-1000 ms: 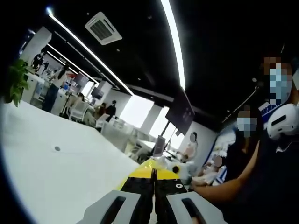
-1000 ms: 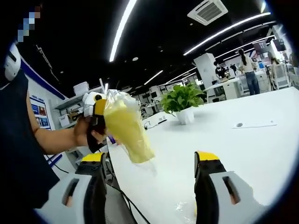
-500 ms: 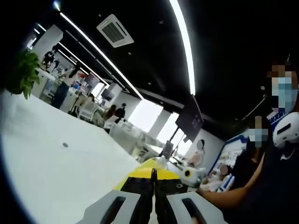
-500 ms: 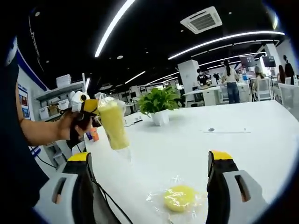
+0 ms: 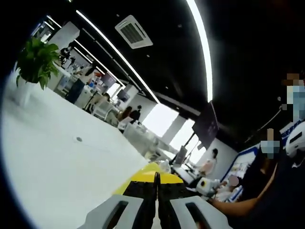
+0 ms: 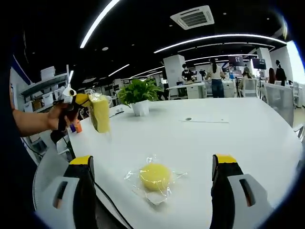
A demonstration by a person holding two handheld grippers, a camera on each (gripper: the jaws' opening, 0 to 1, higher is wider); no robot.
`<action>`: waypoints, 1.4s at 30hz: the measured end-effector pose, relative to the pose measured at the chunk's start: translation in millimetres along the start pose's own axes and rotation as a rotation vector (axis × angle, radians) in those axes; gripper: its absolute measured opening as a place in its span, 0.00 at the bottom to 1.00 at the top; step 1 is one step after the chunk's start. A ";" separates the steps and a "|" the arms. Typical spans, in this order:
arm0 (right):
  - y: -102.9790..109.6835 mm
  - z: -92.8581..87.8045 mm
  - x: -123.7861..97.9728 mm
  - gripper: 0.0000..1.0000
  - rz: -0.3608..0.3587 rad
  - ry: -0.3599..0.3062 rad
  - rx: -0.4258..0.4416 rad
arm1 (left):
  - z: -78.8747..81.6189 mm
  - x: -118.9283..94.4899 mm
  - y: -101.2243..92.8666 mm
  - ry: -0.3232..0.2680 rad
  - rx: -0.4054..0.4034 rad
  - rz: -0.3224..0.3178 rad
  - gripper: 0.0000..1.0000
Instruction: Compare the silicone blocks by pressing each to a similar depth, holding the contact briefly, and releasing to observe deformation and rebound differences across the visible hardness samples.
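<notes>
A round yellow silicone block (image 6: 155, 176) in a clear plastic bag lies on the white table (image 6: 248, 138). It sits between the wide-apart jaws of my right gripper (image 6: 152, 160), which is open and apart from it. At the left, a hand holds my left gripper (image 6: 85, 101) in the air, shut on a second yellow block in a bag (image 6: 100, 113). In the left gripper view, the left gripper (image 5: 156, 177) has its jaws pressed together, with yellow showing at their tips.
A potted plant (image 6: 138, 95) stands at the far side of the table, also visible as the plant (image 5: 36, 59). A flat sheet (image 6: 204, 120) lies mid-table. The table edge (image 6: 71, 143) runs at the left. A person (image 5: 281, 186) is close on the right.
The right gripper view has swung down over the table, so the round bagged block now lies between its jaws. The left gripper, still holding its bagged block, appears smaller and further left.
</notes>
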State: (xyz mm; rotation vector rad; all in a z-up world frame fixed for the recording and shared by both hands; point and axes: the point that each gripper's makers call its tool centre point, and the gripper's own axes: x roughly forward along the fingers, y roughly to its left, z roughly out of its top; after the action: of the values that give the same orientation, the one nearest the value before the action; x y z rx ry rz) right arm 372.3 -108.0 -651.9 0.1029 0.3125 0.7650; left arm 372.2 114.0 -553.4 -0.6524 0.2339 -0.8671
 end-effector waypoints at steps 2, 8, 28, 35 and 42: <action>-2.1 -1.1 -2.7 0.96 -0.007 -0.001 0.003 | -3.7 -0.9 4.8 0.003 -0.003 0.010 0.00; -4.8 -6.5 -7.7 0.96 -0.025 0.008 -0.034 | -12.3 -3.0 18.3 0.001 -0.034 0.039 0.00; -13.0 -33.1 -26.8 0.96 -0.075 0.054 -0.003 | -63.4 -5.7 77.1 0.032 -0.218 0.154 0.00; -13.4 -40.8 -30.8 0.96 -0.083 0.070 0.015 | -78.5 -5.9 94.3 0.053 -0.281 0.179 0.00; -10.9 -44.1 -30.4 0.96 -0.083 0.076 0.024 | -82.4 -13.1 118.3 0.016 -0.331 0.238 0.00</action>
State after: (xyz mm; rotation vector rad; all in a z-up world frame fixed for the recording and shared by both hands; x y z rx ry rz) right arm 345.0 -137.9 -688.7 0.0827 0.3958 0.6839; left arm 401.9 143.7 -691.9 -0.9051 0.4659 -0.6092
